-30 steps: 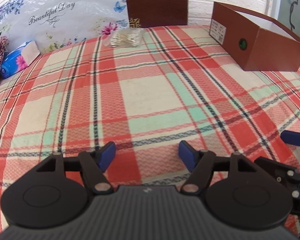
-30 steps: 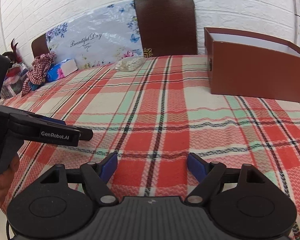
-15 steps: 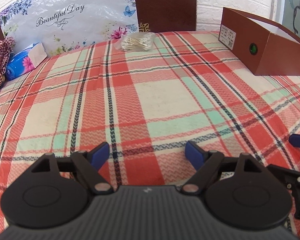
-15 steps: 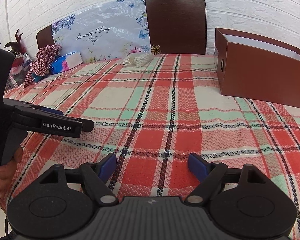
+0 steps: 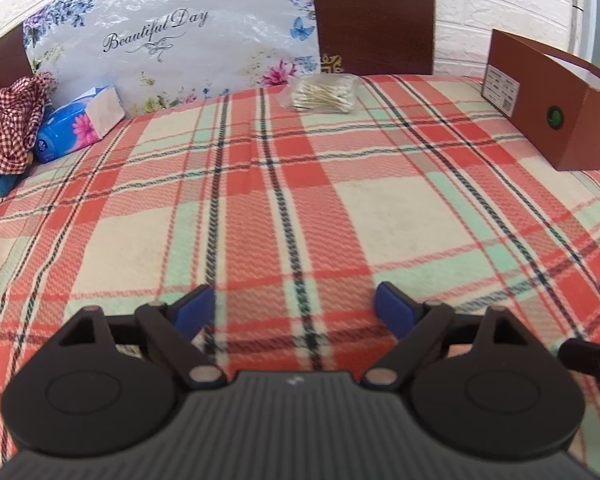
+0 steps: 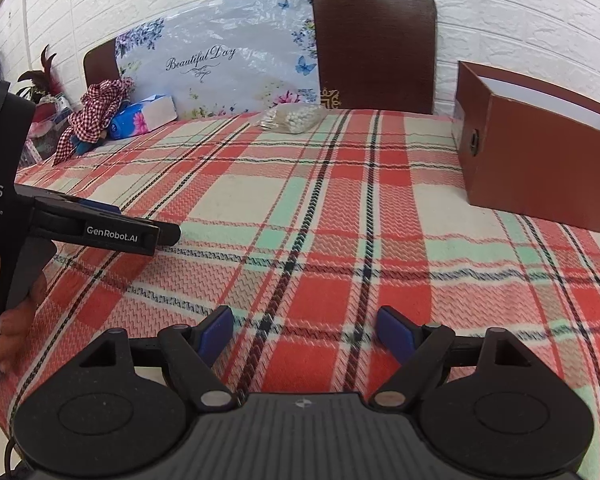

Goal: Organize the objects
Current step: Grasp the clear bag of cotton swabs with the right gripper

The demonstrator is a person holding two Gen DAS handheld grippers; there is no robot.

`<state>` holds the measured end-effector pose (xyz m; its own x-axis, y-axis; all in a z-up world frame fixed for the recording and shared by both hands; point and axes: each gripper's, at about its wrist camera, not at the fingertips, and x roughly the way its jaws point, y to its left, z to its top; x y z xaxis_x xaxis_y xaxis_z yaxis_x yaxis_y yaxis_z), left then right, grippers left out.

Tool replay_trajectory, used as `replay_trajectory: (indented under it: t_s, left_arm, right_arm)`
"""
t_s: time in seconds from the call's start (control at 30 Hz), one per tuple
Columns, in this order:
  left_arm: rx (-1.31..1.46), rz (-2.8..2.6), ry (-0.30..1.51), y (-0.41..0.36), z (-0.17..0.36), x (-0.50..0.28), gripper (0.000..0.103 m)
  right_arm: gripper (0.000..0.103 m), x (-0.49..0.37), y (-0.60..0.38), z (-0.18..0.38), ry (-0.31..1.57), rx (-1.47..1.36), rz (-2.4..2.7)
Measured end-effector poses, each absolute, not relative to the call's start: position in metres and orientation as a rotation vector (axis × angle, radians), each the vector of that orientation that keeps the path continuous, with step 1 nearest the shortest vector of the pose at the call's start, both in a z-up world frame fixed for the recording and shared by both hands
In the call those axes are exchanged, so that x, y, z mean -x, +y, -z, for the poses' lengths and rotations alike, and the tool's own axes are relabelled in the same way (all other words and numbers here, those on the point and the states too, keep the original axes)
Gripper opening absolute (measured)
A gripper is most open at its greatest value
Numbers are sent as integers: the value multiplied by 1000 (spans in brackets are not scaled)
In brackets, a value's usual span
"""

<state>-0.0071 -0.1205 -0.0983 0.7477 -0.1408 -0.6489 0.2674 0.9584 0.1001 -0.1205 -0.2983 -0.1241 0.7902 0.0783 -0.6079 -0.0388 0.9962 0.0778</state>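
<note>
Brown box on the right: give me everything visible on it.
The brown box is a long, open-topped rectangular box that looks like cardboard, with a pale inside wall. It sits upright on the plaid cloth at the far right, near the white brick wall. Its short end carries a white printed label; a long side has a small round hole with a green ring. Contents cannot be seen. Only the cloth touches it; neither gripper is near.
</note>
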Motion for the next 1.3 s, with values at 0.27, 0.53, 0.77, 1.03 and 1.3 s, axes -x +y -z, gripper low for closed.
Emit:
replay_trajectory:
  t_s: [0.27,0.53,0.77,1.03,1.3]
  left_arm:
    - [-9,85,652,-60,101,-35,99]
    - [26,46,621,-54,104,-41,98]
    - [34,42,615,-53,105,-41,99]
    - [33,42,616,-53,106,-43,99]
    - [33,43,617,-53,106,-43,99]
  right_arm:
    - [81,48,-303,125,644,-59,-73]
    - [81,-65,-309,125,590,-21,-67]
    - [84,-152,-298,118,514,-13,-111]
    - [24,-189,-292,123,534,-48,-149]
    - [6,-106,-315,125,569,-162,-155]
